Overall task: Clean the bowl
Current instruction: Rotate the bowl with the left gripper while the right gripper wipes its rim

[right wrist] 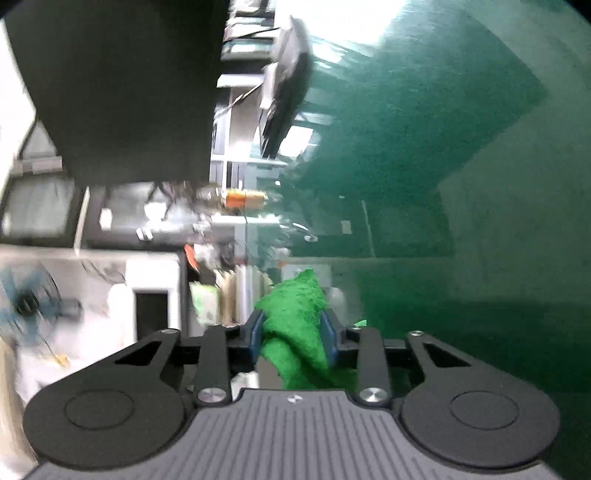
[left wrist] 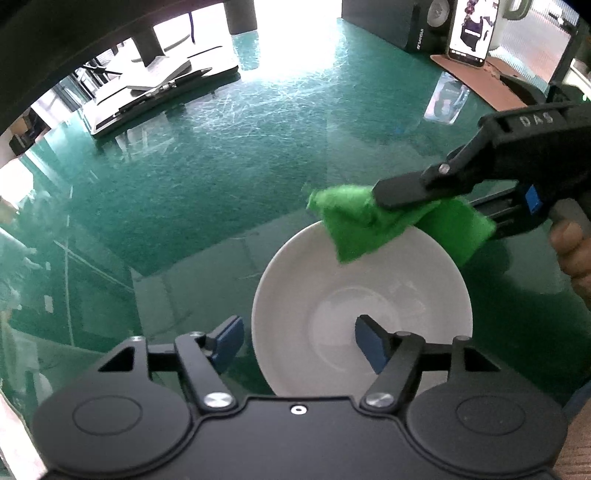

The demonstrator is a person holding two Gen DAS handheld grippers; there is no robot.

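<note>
Right tool [right wrist: 294, 334] pinches cloth [right wrist: 295, 325]; bowl [left wrist: 295, 280] only left view

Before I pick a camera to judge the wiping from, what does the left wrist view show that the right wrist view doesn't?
Only the left wrist view shows the white bowl, with the left gripper open across its near rim, one finger inside and one outside, plus the phone at the far edge. Only the right wrist view shows the blurred room beside the table, including a fan. Both show the green cloth pinched in the right gripper and the green table.
</note>
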